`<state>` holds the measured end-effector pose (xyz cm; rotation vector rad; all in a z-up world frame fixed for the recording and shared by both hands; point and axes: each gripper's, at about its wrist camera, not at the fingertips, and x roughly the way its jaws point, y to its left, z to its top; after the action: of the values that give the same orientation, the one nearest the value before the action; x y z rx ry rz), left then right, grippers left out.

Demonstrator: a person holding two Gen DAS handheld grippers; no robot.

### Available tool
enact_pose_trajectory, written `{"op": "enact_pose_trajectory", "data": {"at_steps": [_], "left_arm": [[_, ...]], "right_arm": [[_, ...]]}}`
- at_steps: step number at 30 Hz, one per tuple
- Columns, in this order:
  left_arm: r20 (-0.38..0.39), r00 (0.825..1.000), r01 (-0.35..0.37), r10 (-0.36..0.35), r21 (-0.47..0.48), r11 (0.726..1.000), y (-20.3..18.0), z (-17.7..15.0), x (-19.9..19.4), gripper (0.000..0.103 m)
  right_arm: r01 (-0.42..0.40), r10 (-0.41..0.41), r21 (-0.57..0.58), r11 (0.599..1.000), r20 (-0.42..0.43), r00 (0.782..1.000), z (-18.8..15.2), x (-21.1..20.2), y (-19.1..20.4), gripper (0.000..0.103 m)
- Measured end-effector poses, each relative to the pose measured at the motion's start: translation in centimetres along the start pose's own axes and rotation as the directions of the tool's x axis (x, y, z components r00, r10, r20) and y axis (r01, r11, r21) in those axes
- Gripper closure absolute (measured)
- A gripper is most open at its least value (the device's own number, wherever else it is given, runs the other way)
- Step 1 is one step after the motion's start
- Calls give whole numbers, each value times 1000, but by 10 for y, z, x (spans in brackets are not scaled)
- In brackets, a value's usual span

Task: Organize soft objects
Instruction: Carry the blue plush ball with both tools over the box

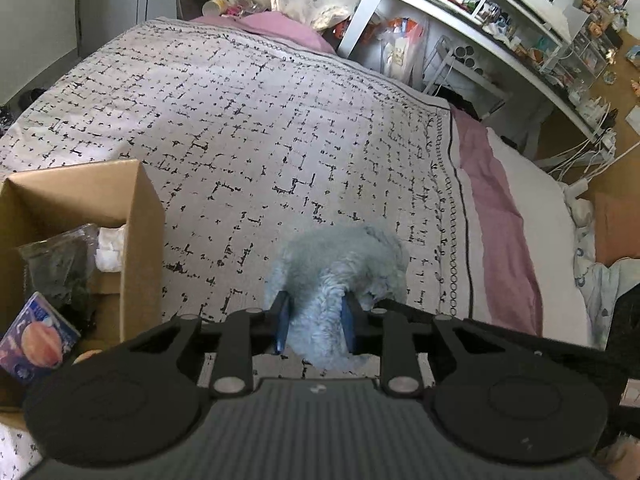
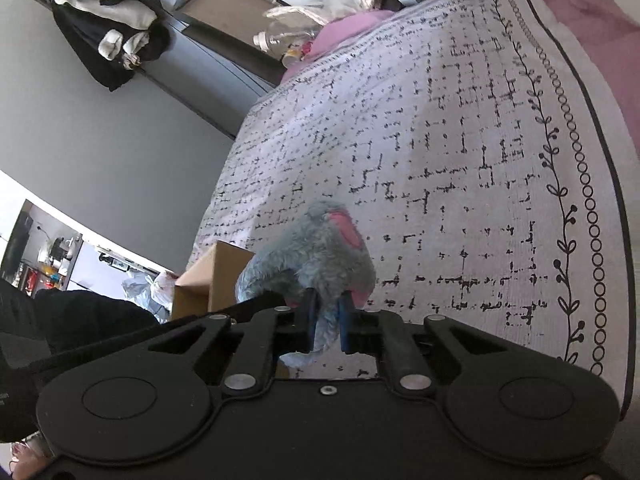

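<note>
No text can be read anywhere. The small printed packet [image 1: 38, 338] in the cardboard box [image 1: 132, 240] carries a round orange picture and some lettering — too blurred to make out — and the desk clutter [image 1: 520, 28] is likewise illegible.

Count, both views. Grippers: two, the left gripper [image 1: 316, 326] and the right gripper [image 2: 326, 326], each with two blue fingers closed on fluffy grey-blue fabric. Soft toys: one plush toy [image 1: 340, 272], grey-blue with pink patches; whether both grippers grip the same toy cannot be told. Cardboard boxes: one box [image 1: 140, 248], left of the toy. Inside the box: one dark plastic bag [image 1: 60, 264], one white cloth [image 1: 110, 248], one printed packet [image 1: 38, 340]. Bedspreads: one patterned bedspread [image 1: 260, 132] under the box.
</note>
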<state>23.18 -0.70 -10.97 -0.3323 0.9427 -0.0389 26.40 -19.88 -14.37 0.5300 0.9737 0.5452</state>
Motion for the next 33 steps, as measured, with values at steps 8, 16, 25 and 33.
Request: {"op": "enact_pose_trajectory", "data": {"at_steps": [8,16,25,33], "left_arm": [[34,999,21,-22,22,1000,2,5,-31,77],[75,997,32,-33,17,999,18,7,-62,77],[116,992,40,-40,-1,999,47,12,-91,77],[157,987,46,-38,-45,998,78,11,-111,77]], "right_arm": [[-7,8,-14,1000,40,999,-1,-17,24,92],[-29,32,-59,998,61,998,-5,-21,58,92],[-48,55,-89,995,73,996,-12,-16,95,92],[-56,64,-127,990,65,996,-18,-5,128,92]]}}
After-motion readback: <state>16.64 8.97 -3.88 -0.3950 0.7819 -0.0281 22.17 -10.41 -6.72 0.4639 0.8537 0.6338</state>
